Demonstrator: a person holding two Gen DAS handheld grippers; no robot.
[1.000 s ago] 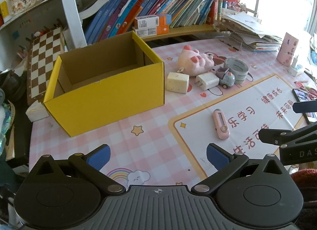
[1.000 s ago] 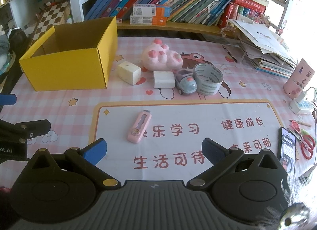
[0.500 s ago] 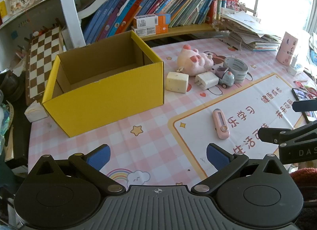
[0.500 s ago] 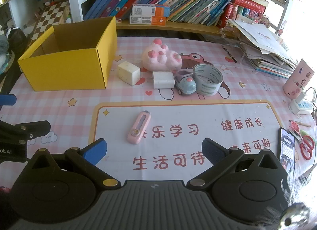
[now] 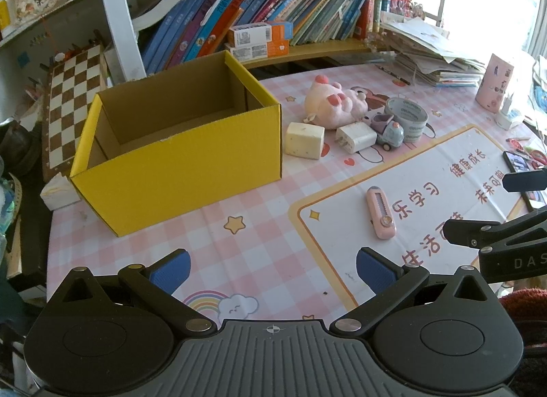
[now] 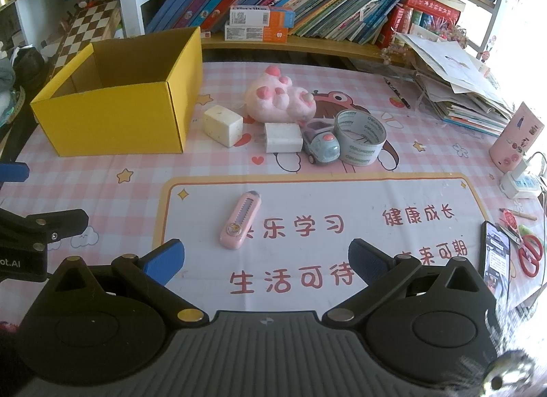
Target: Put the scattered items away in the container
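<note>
An open yellow cardboard box (image 5: pixel 177 158) (image 6: pixel 116 117) stands empty at the left of the pink checked table. To its right lie a cream block (image 6: pixel 223 125), a white charger (image 6: pixel 283 137), a toy car (image 6: pixel 321 147), a tape roll (image 6: pixel 360 137) and a pink plush (image 6: pixel 278 96). A pink utility knife (image 6: pixel 240 220) (image 5: pixel 380 211) lies nearer, on the white mat. My left gripper (image 5: pixel 273 269) is open above the table's front edge. My right gripper (image 6: pixel 266 262) is open too, just short of the knife.
Shelves of books (image 6: pixel 273 4) run along the back. A chessboard (image 5: pixel 73 103) leans at the left. Stacked papers (image 6: pixel 454 89), a pink cup (image 6: pixel 516 137), a phone (image 6: pixel 495 260) and red scissors (image 6: pixel 530 257) sit at the right.
Both views have shifted only slightly; the box sits a little lower in the left wrist view. No item has moved and both grippers stay open.
</note>
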